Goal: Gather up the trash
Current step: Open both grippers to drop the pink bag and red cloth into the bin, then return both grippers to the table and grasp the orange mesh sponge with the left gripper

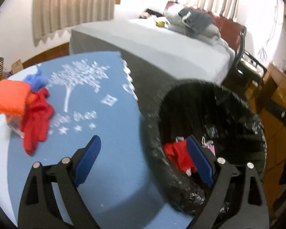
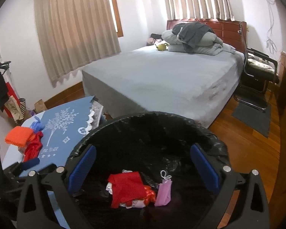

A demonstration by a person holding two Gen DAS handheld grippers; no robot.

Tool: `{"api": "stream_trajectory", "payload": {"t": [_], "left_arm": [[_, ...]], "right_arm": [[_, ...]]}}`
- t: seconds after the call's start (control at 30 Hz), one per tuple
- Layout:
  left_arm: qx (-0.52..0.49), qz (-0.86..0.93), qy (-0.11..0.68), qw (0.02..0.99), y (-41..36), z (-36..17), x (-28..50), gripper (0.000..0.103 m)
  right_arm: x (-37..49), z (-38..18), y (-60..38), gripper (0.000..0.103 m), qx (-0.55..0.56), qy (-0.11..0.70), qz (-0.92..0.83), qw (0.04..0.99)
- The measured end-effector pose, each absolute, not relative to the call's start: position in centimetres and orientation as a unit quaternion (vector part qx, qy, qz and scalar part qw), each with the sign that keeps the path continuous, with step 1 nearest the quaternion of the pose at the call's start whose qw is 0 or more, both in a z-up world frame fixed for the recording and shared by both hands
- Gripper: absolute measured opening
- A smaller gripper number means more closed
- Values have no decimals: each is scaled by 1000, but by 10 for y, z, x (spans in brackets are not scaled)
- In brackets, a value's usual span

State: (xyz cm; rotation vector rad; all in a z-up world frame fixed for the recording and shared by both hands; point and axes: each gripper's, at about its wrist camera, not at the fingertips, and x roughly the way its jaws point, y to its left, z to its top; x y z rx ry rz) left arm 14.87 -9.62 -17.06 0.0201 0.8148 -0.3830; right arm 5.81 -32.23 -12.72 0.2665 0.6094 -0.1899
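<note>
Nearest in the right wrist view, the right gripper hangs over the mouth of the black-lined bin, jaws spread wide with nothing between them. Below it on the liner lie a red wrapper, a pink mask and some paler scraps, so part of the collecting looks done. The left gripper is likewise wide open and empty, straddling the line where the blue surface meets the bin's rim. More remains, by my judgement: near the far-left edge of that surface sits a cluster of an orange scrap, a red rag and a small blue bag, touching one another and well apart from both grippers. The left view shows this cluster close, though blurred, and what may be a clear wrapper under it; the right view alone shows the bin's floor fully. Beyond stands the bed with folded bedding.
</note>
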Motion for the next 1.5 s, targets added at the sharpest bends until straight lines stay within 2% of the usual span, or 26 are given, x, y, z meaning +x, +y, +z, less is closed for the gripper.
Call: {"api": "stream_trajectory", "payload": {"t": [0.43, 0.9, 1.07, 1.27, 1.37, 1.5], "left_arm": [[-18, -145, 356, 923, -37, -138, 154, 88], [-29, -29, 308, 950, 84, -108, 156, 88], [-39, 11, 307, 951, 120, -108, 156, 83], [-61, 16, 308, 949, 135, -109, 168, 82], [-63, 10, 314, 947, 131, -114, 181, 77], [-72, -5, 334, 940, 125, -127, 197, 62]], "right_arm": [[92, -115, -258, 97, 101, 298, -34, 949], [157, -109, -150, 97, 68, 294, 66, 951], [174, -114, -115, 97, 60, 293, 93, 950], [192, -117, -92, 97, 48, 294, 107, 949], [196, -117, -91, 97, 45, 295, 107, 948], [198, -120, -94, 97, 45, 299, 105, 948]]}}
